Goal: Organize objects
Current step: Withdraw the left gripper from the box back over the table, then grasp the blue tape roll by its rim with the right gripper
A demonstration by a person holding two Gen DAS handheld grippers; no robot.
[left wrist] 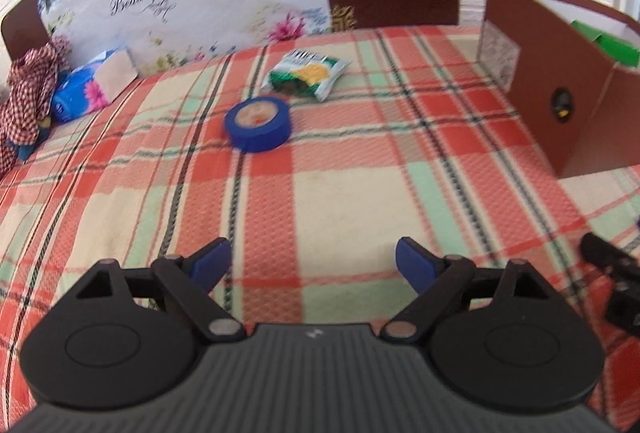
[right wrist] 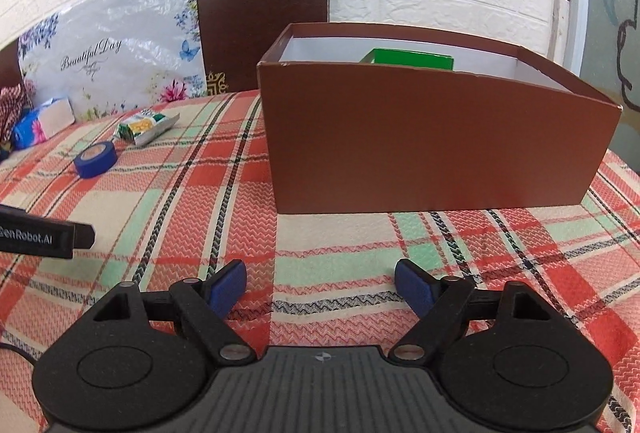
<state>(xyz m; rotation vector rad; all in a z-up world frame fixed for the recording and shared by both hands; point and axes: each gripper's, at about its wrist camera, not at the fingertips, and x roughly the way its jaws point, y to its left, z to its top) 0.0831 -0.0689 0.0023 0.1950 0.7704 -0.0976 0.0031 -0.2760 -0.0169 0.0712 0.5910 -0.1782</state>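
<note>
Right wrist view gives me the plaid-clothed table point(right wrist: 360, 241) with the brown cardboard box point(right wrist: 432, 137) standing open-topped straight ahead of my right claw point(right wrist: 320, 285), whose fingers are spread and hold nothing. A green carton point(right wrist: 412, 59) already sits inside, so I judge the box to be the collecting bin. From the left wrist view, my left claw point(left wrist: 314, 261) is also spread and empty, facing the loose items: the blue tape roll point(left wrist: 258, 125) lies flat near the table's middle, and just behind it, barely apart, is a green-and-yellow snack packet point(left wrist: 306, 75). I'd take the tape first, as it is the nearer and keeps its shape.
</note>
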